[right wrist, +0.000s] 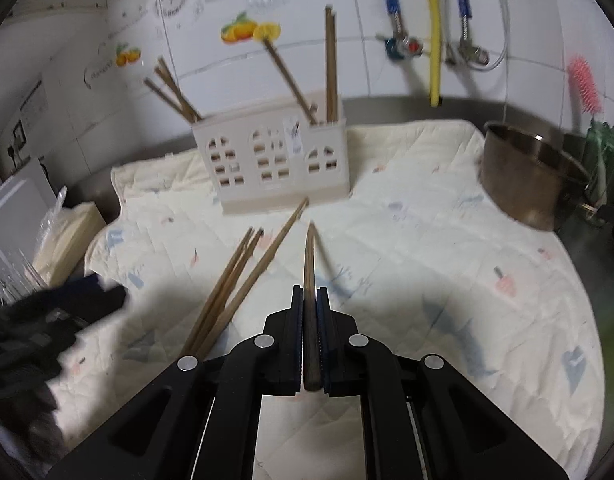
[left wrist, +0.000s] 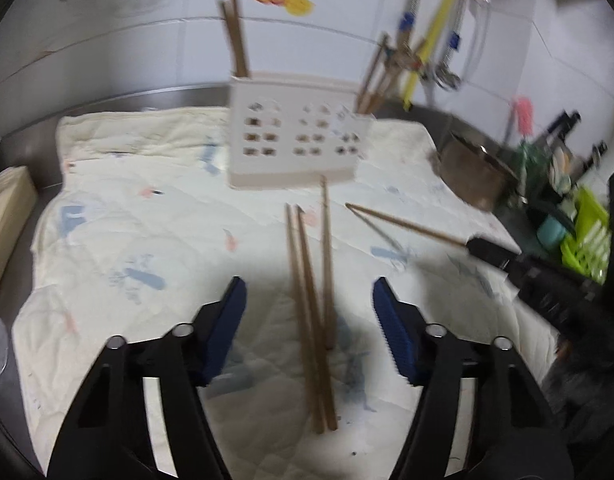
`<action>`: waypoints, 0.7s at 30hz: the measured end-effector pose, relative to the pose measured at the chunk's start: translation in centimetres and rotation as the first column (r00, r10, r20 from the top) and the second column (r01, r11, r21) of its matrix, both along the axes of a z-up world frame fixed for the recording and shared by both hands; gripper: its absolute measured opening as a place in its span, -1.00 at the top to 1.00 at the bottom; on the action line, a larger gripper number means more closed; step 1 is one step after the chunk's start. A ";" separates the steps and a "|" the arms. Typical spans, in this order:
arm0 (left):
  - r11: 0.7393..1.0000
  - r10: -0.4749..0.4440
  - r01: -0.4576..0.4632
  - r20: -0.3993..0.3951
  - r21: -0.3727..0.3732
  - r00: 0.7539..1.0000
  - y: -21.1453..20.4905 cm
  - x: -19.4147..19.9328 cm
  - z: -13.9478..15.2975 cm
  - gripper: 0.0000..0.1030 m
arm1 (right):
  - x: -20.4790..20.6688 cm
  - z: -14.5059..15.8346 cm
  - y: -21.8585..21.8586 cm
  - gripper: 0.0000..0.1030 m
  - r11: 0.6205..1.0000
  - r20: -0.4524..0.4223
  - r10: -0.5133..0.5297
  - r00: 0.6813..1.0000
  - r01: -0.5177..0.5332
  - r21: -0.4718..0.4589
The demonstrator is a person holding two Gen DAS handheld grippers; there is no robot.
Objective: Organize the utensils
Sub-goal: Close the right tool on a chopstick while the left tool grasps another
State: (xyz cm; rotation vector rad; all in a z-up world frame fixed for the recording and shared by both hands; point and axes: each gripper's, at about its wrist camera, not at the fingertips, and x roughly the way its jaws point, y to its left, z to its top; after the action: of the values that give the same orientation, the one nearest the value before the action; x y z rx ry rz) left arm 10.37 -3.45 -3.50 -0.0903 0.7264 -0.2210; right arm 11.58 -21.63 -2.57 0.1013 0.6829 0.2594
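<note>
Clamping a chopstick (right wrist: 308,280), the right gripper (right wrist: 310,300) should aim it tip-first into the holder (right wrist: 267,160) ahead. The left gripper (left wrist: 309,316), jaws apart, straddles three loose chopsticks (left wrist: 311,300) on the cloth (left wrist: 127,208); center on one before closing.

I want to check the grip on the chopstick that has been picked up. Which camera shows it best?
The right wrist view: the chopstick runs straight between the closed pads of the right gripper, up close. The left wrist view shows it only from the side, far right and blurred.
</note>
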 end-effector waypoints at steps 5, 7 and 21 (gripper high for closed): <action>0.997 -0.077 0.077 -0.057 0.011 0.995 -2.0 2.0 -1.4 0.28 | -0.5 1.4 -1.5 0.87 1.000 0.040 -0.018 0.999 0.017 0.018; 0.995 -0.097 0.098 -0.075 0.007 0.992 -2.5 2.8 -1.8 0.43 | -0.7 1.9 -2.1 0.87 0.999 0.052 -0.024 0.998 0.022 0.024; 0.992 -0.109 0.118 -0.149 0.052 0.983 -4.0 6.1 -4.2 0.68 | -0.9 2.6 -3.5 0.87 0.999 0.070 -0.027 0.997 0.023 0.049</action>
State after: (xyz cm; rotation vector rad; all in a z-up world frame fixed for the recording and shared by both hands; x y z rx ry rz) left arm 16.46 -7.45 -7.69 -0.0074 0.8850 -0.3037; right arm 10.70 -25.14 0.07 0.1458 0.6047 0.2542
